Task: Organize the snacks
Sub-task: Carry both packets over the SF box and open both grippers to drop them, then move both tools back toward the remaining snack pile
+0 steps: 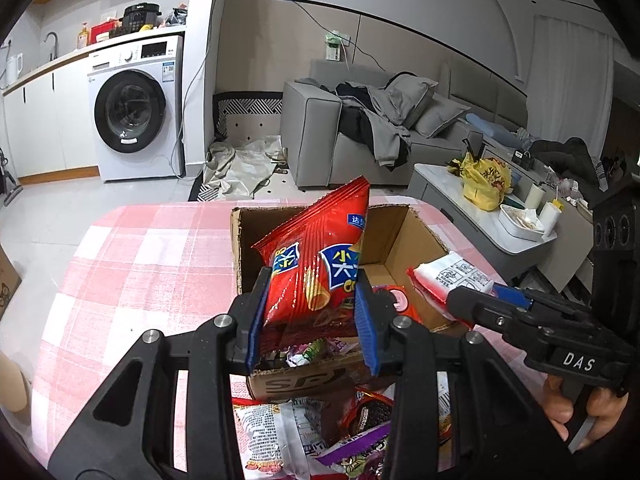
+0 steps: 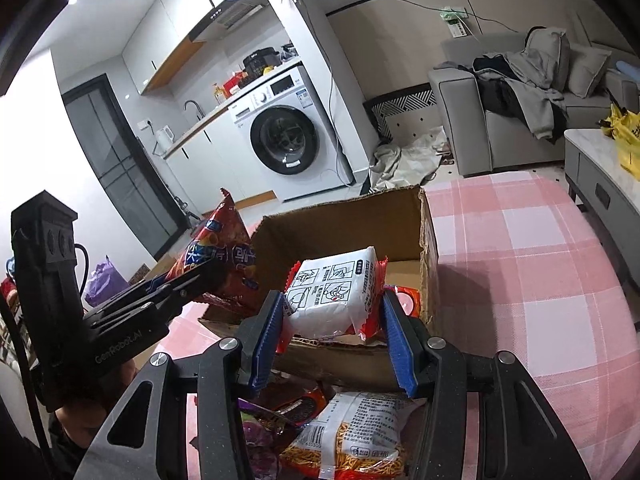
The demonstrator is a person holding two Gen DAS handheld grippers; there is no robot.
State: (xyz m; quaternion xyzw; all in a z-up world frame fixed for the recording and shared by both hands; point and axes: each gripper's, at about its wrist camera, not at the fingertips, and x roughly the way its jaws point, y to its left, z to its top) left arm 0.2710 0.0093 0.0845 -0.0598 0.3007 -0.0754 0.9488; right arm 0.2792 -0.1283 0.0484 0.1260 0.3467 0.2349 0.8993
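My left gripper (image 1: 312, 312) is shut on a red chip bag (image 1: 316, 256) and holds it upright over the near left part of an open cardboard box (image 1: 404, 240). The bag also shows in the right wrist view (image 2: 218, 256). My right gripper (image 2: 332, 320) is shut on a white and red noodle packet (image 2: 336, 292) above the box's near wall (image 2: 352, 364). The packet shows at the right in the left wrist view (image 1: 448, 280). Several snack packets (image 1: 280, 436) lie on the table in front of the box, among them a noodle pack (image 2: 360, 436).
The box stands on a table with a pink checked cloth (image 1: 152, 264). Some snacks lie inside the box (image 1: 400, 300). Behind are a washing machine (image 1: 136, 108), a grey sofa (image 1: 360, 128) and a low table (image 1: 484, 216) with a yellow bag.
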